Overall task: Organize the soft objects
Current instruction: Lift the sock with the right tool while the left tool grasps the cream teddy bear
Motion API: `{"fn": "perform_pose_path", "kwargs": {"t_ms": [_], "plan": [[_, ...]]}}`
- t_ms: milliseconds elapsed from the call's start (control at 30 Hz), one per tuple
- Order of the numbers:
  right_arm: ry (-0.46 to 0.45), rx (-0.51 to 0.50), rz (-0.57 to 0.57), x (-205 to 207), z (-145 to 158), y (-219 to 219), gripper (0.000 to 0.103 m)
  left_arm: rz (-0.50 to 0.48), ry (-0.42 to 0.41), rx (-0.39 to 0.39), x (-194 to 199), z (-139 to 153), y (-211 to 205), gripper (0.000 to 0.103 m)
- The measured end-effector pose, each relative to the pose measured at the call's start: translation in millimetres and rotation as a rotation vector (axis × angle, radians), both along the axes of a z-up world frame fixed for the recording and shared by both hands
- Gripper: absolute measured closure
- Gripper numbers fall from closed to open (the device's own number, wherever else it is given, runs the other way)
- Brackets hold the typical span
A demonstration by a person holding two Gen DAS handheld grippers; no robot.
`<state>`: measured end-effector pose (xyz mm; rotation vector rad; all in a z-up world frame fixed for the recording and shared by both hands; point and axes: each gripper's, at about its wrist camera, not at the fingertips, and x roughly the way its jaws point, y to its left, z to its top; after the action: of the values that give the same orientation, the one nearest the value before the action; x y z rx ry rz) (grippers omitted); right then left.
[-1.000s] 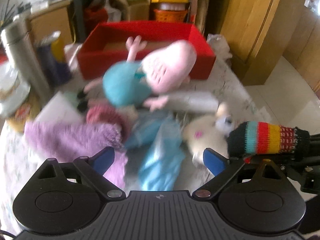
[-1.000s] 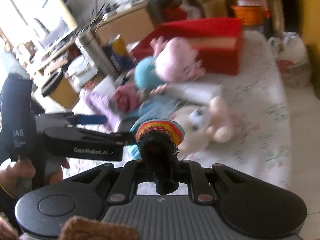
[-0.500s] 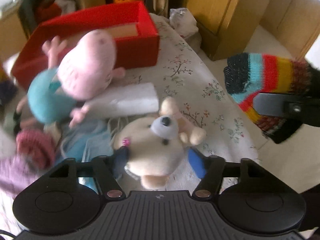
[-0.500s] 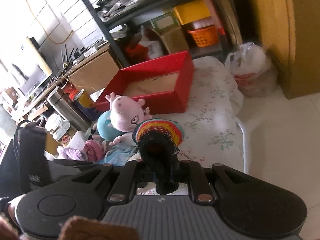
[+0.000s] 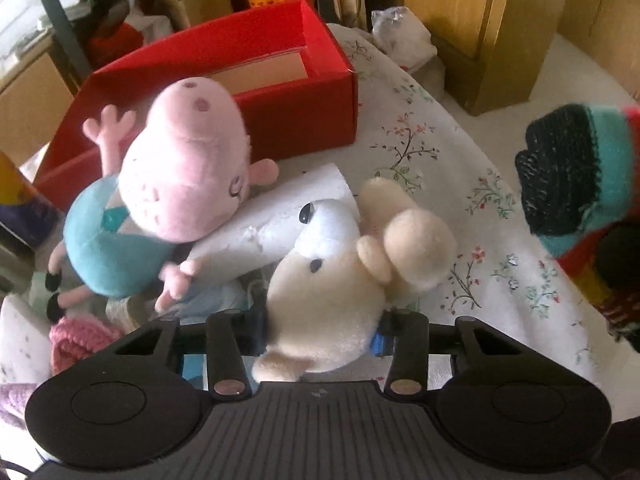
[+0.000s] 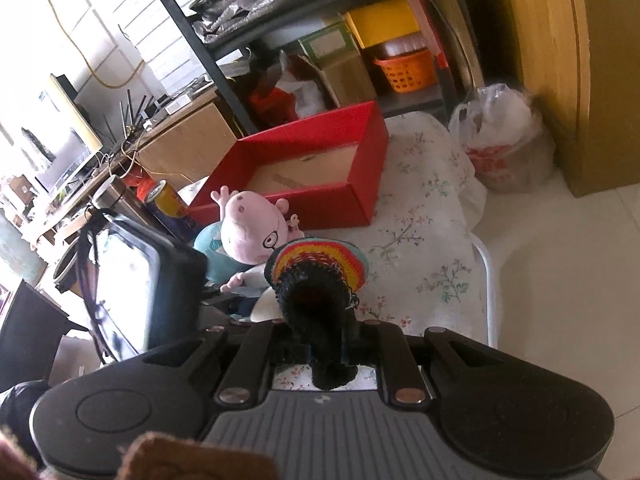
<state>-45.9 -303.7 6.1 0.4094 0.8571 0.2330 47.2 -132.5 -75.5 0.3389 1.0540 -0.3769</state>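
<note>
My left gripper (image 5: pixel 320 326) is shut on a cream plush dog (image 5: pixel 340 276) that lies on the flowered tablecloth (image 5: pixel 460 200). A pink pig plush in a teal shirt (image 5: pixel 168 200) lies to its left over a white roll (image 5: pixel 272 220). My right gripper (image 6: pixel 320 340) is shut on a striped knit glove (image 6: pixel 320 268), held above the table's right edge; the glove also shows at the right of the left wrist view (image 5: pixel 580 176). An open red box (image 5: pixel 248 92) stands behind the toys, also in the right wrist view (image 6: pixel 312 172).
A pink knit item (image 5: pixel 80 340), blue cloth and a purple towel (image 5: pixel 12 400) lie at the left. A steel flask (image 6: pixel 120 204) and a yellow can (image 6: pixel 168 204) stand left of the box. A plastic bag (image 6: pixel 504 148) and wooden cabinet (image 6: pixel 560 60) are on the right.
My left gripper moved right to the cream dog and closed on it. My right gripper rose and pulled back to the right with the glove.
</note>
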Motion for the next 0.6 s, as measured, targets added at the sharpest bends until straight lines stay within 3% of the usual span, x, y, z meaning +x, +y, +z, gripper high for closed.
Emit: {"fn": "perform_pose_path", "kwargs": {"t_ms": [67, 200, 400, 600], "plan": [[-0.011, 0.002, 0.002, -2.1, 2.8, 0.8, 0.103, 0.013, 0.002, -0.008, -4.8, 5.7, 7.2, 0.059], [-0.031, 0.008, 0.005, -5.4, 9.4, 1.9, 0.103, 0.085, 0.056, -0.119, -18.4, 27.6, 27.0, 0.059], [-0.075, 0.005, 0.015, -7.9, 26.1, 11.2, 0.103, 0.143, 0.03, -0.177, -36.5, 71.4, 51.6, 0.059], [-0.09, -0.014, 0.013, -0.1, 30.1, 30.3, 0.103, 0.187, -0.013, -0.282, -32.1, 90.8, 74.8, 0.059]]}}
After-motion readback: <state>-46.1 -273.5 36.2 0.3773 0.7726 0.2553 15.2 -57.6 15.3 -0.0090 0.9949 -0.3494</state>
